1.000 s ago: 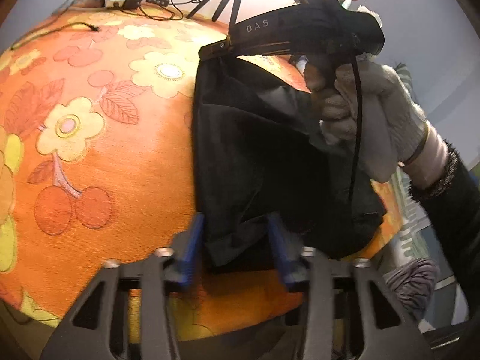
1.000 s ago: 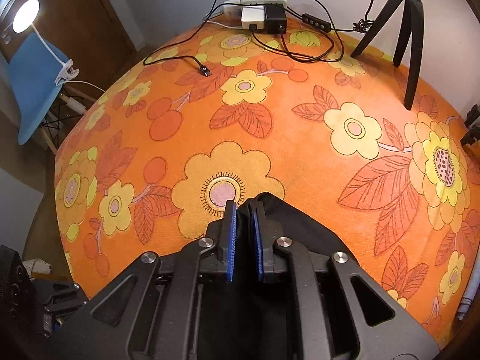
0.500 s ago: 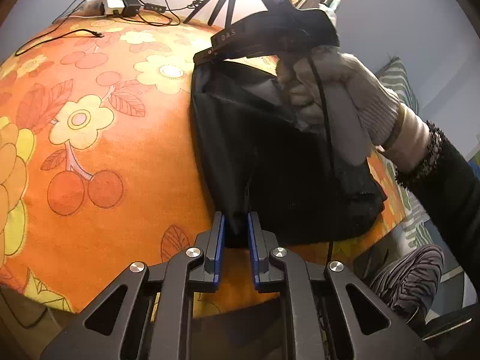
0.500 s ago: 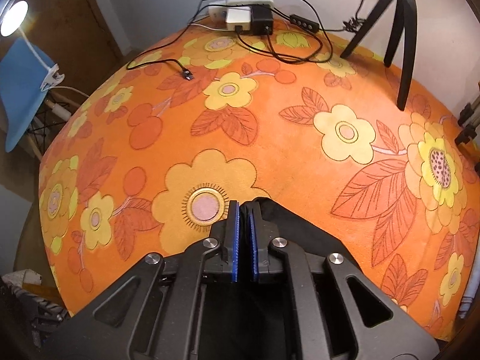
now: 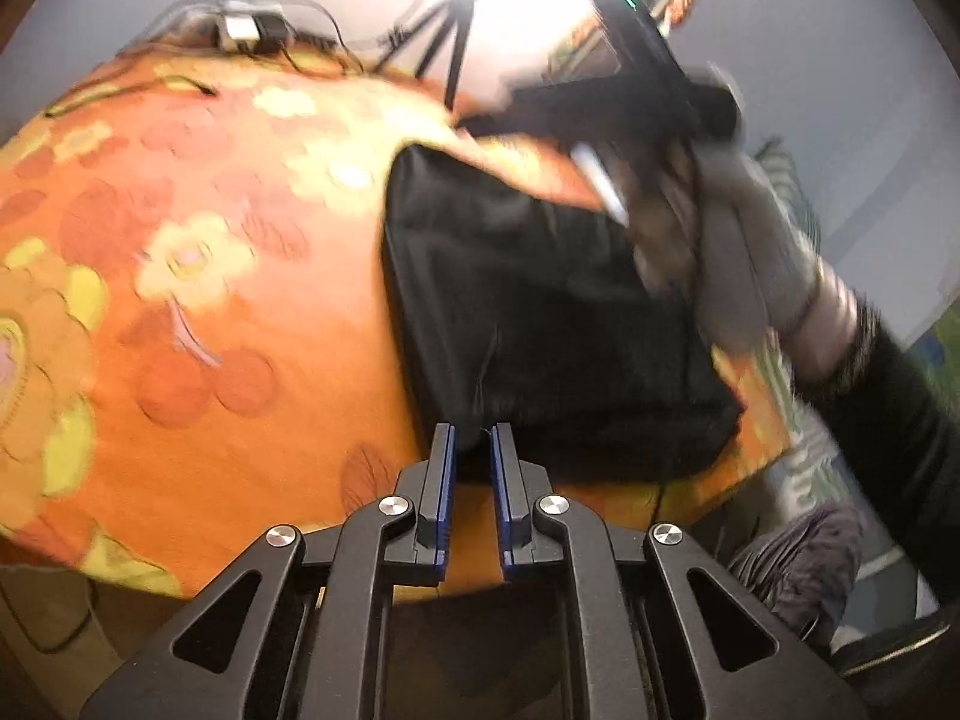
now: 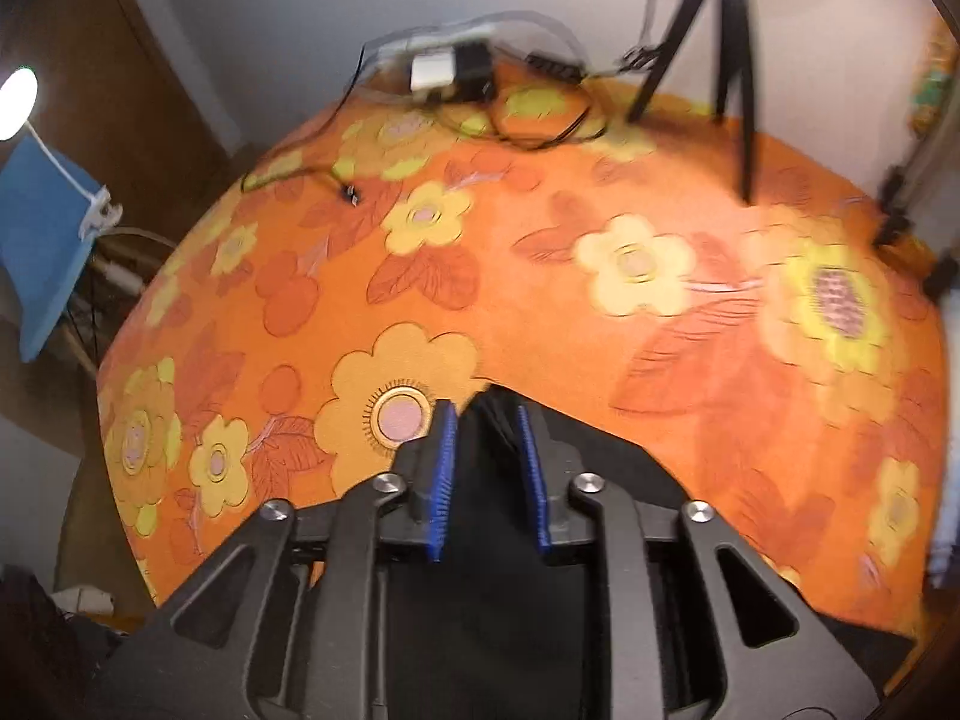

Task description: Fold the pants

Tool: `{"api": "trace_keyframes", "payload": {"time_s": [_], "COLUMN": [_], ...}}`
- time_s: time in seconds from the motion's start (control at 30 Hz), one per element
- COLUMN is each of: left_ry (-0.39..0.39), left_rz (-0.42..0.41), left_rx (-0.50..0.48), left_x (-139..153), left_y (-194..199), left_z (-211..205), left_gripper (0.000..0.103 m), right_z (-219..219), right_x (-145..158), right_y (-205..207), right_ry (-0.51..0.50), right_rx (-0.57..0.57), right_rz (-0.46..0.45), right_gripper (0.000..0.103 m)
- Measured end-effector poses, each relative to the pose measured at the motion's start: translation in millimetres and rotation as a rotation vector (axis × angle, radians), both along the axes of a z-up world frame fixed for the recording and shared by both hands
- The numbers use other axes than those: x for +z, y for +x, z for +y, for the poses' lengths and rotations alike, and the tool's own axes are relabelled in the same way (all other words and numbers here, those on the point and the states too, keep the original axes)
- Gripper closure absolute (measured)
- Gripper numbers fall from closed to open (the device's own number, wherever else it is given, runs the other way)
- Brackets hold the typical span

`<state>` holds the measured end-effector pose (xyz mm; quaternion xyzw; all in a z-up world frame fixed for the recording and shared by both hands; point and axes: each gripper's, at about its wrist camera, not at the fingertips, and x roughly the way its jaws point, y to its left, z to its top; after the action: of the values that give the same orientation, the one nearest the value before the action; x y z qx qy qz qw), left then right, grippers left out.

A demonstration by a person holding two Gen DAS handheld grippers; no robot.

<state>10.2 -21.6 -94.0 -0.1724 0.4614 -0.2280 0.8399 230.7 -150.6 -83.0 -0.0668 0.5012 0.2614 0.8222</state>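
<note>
Pants (image 5: 540,312) sit folded into a black block on the bench (image 5: 210,330), near its right edge. Left hand-held gripper (image 5: 474,450) looks clenched on the near hem, probably steadying it. Right view: right hand-held gripper (image 6: 483,420) is opening over the far corner, pads clear, likely letting go.

Motion blur smears the white-gloved hand (image 5: 750,240) and the black right claw (image 6: 483,426); the folded black fabric pants (image 5: 540,312) run hidden under its frame.
</note>
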Motion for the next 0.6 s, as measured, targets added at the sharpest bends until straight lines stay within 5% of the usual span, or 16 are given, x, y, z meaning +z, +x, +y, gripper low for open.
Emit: {"api": "trace_keyframes", "payload": {"time_s": [0.07,0.2,0.33,0.6], "left_ry": [-0.01,0.0,0.039,0.09], "left_rz": [-0.022,-0.064,-0.025,0.071], "left_rx": [0.018,-0.011,-0.068,-0.071], "left_x": [8.4,17.9,3.4,-26.4], "left_y": [3.9,14.0,26.8,32.4], "left_z": [2.4,-12.8,-33.3,-33.5], "left_gripper": [0.081,0.081,0.081,0.081], "right_z": [-15.4,-56.4,-101.8,-159.1], "right_x": [6.8,14.5,6.8,-37.2], "right_y": [-18.5,-62.5,-104.4,-156.2], "right_ry": [0.011,0.026,-0.048,-0.101], "right_rx": [0.001,-0.038,-0.127,-0.193], "right_rz": [0.002,-0.009,-0.05,0.064], "right_gripper": [0.079,0.079,0.078,0.07]}}
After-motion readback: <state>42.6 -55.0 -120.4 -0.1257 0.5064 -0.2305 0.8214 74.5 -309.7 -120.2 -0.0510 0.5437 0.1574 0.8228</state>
